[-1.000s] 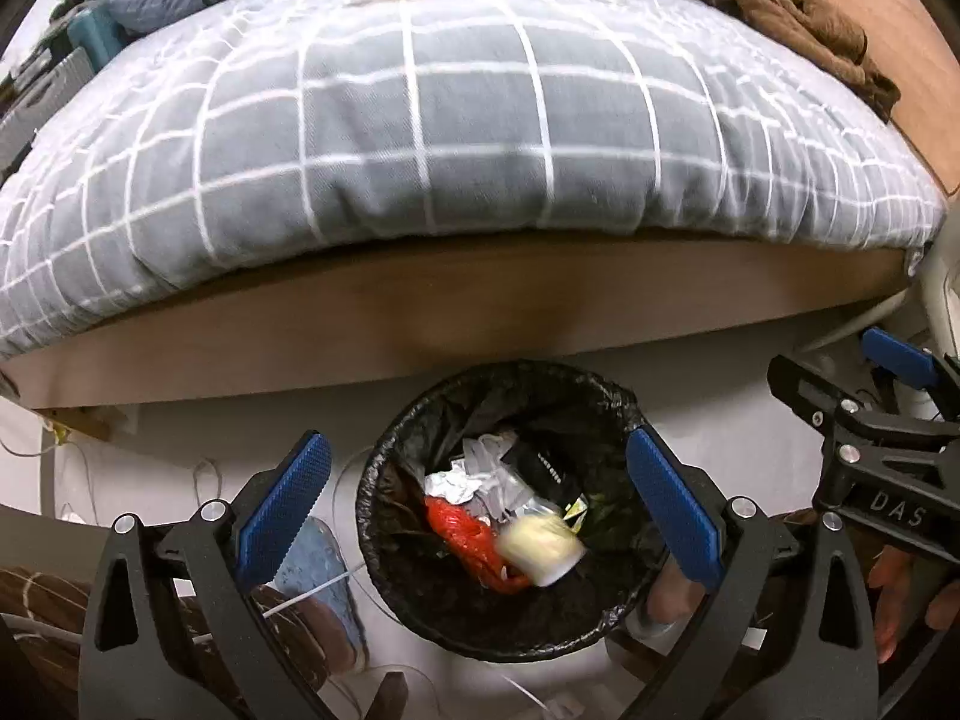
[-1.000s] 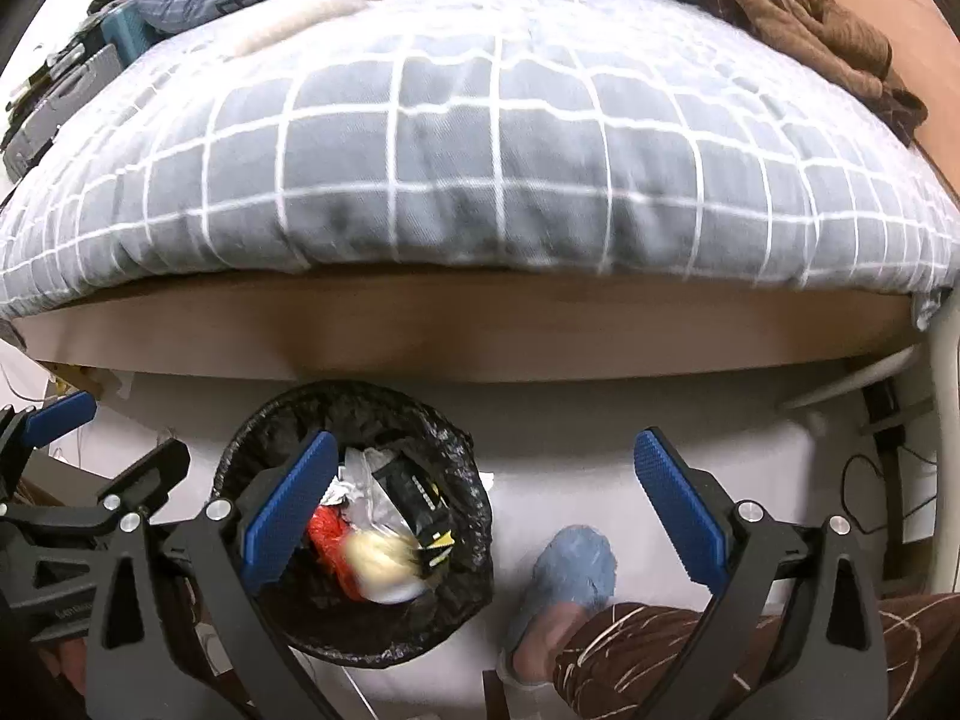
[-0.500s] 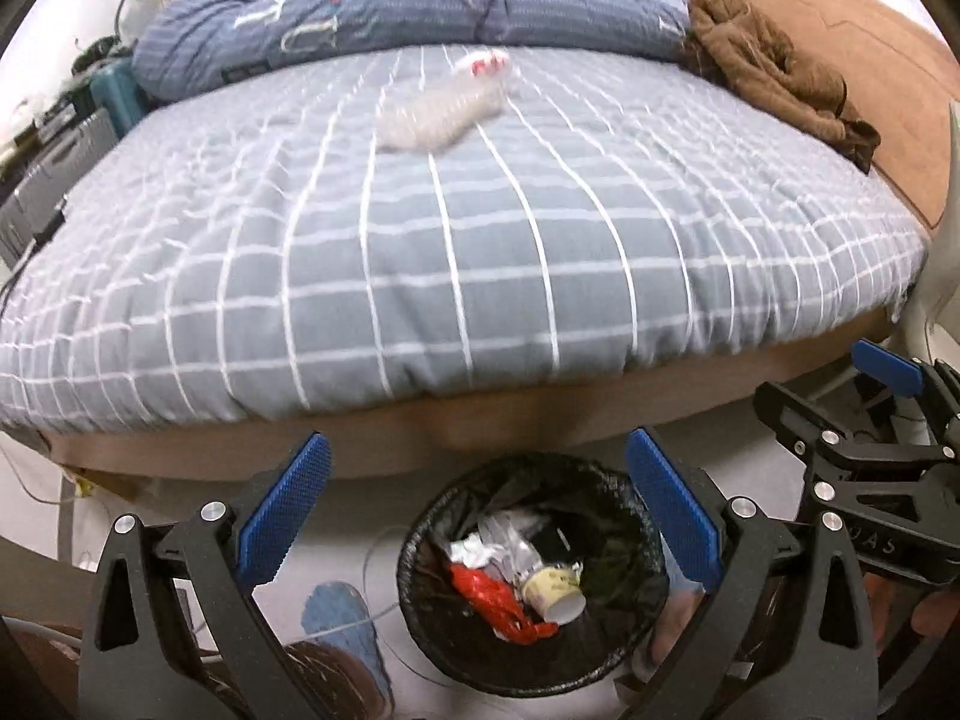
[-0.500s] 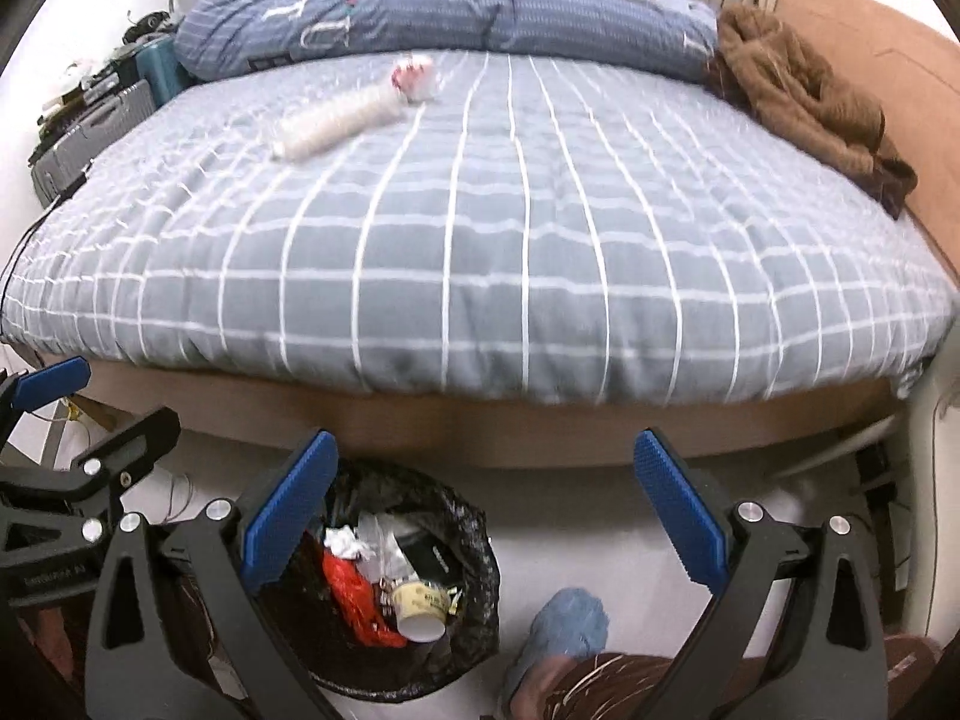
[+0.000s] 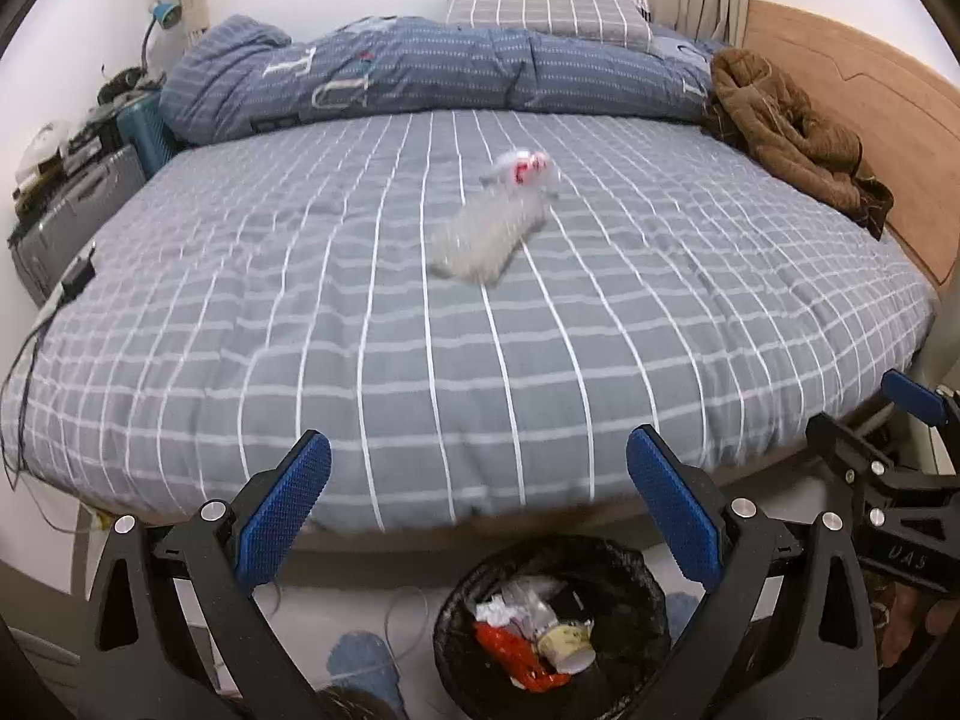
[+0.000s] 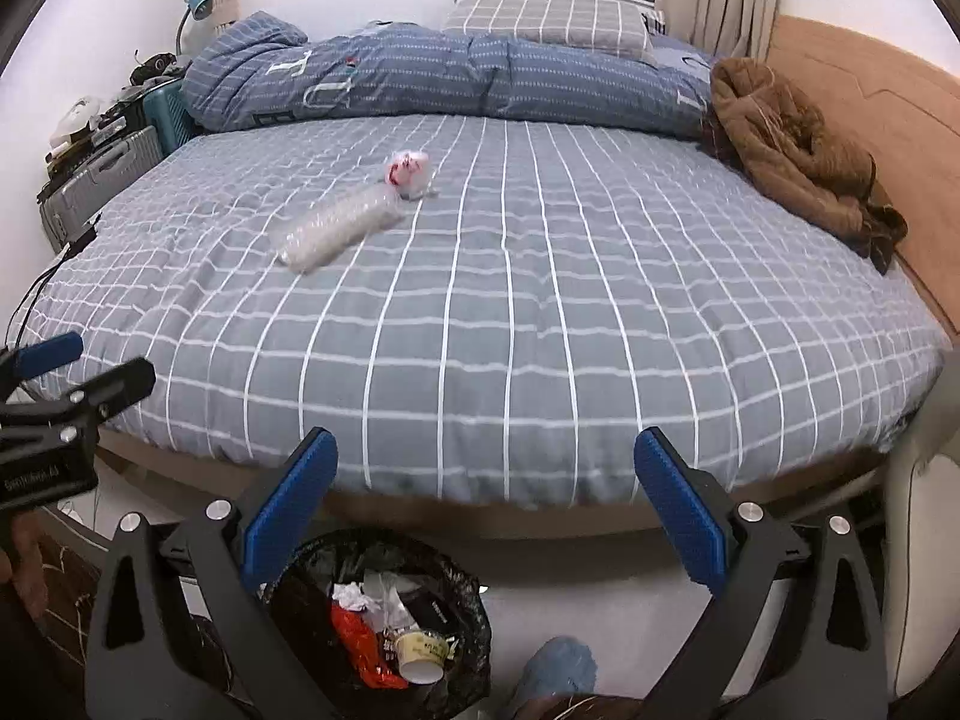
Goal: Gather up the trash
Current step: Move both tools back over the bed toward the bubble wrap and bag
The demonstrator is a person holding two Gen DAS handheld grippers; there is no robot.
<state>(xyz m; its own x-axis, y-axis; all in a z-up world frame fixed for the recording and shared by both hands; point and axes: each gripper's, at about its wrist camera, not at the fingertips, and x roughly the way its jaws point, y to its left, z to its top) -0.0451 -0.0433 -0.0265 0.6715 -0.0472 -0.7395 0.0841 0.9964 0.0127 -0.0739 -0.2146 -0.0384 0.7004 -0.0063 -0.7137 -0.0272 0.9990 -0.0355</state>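
Note:
A clear plastic bottle point(image 5: 487, 231) lies on the grey checked bed point(image 5: 420, 360), with a small white and red wrapper point(image 5: 523, 165) at its far end. Both show in the right wrist view, bottle point(image 6: 339, 222) and wrapper point(image 6: 408, 170). A black-lined trash bin point(image 5: 636, 576) stands on the floor at the bed's foot, holding a paper cup point(image 5: 567, 648), red wrapper and crumpled paper; it also shows in the right wrist view point(image 6: 462, 588). My left gripper point(image 5: 477, 516) is open and empty above the bin. My right gripper point(image 6: 486, 519) is open and empty beside it.
A blue folded duvet point(image 5: 420, 72) and a pillow lie at the bed's far side. A brown jacket point(image 5: 786, 132) lies by the wooden headboard at right. Suitcases point(image 5: 66, 210) and clutter stand at left. Blue slippers point(image 6: 558, 672) are on the floor near the bin.
Both grippers have risen and tilted up from the bin, so the bed top, bottle and wrapper have come into full view. The bin has dropped to the bottom of both views.

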